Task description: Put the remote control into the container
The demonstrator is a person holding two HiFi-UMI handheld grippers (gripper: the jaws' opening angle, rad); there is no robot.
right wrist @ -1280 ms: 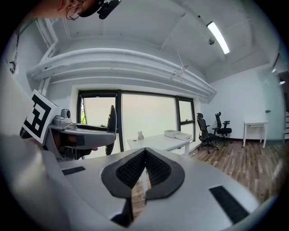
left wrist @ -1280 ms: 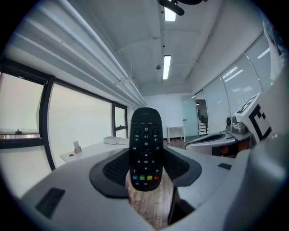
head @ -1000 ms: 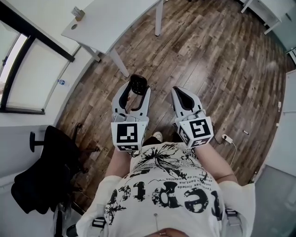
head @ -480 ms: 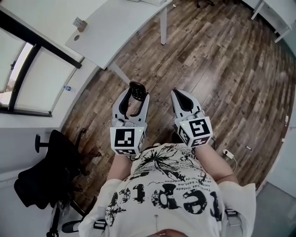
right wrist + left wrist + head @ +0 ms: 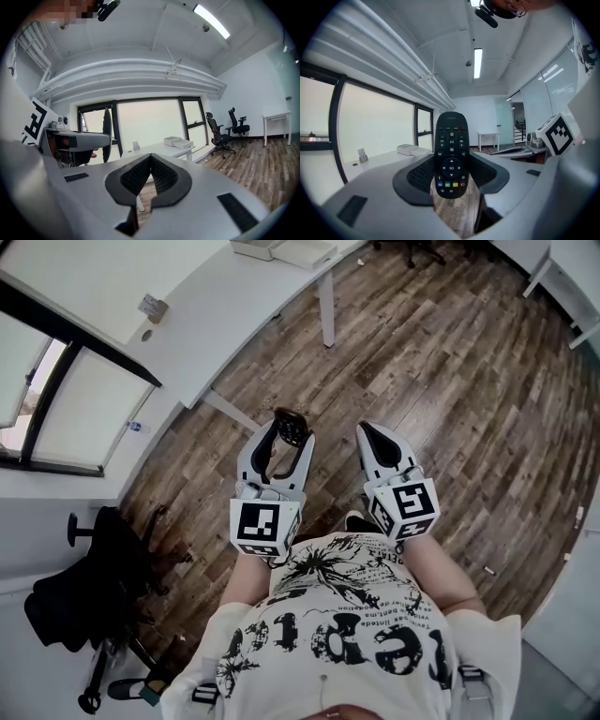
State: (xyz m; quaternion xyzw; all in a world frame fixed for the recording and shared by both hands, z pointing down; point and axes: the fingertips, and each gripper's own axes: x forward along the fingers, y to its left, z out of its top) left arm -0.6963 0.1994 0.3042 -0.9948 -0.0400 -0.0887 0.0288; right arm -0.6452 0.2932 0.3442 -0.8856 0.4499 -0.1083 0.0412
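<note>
Left gripper is clamped on the remote control. The remote stands upright, button face toward the gripper's camera, its top end past the jaw tips. In the head view it is held over the wooden floor, short of the near edge of the white desk. Right gripper: jaws pressed together, nothing between them. Two white boxes sit at the desk's far end. A black chair stands by the window wall.

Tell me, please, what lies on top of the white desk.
White boxes and a small card stand sit on the desk; what the boxes contain cannot be seen.
</note>
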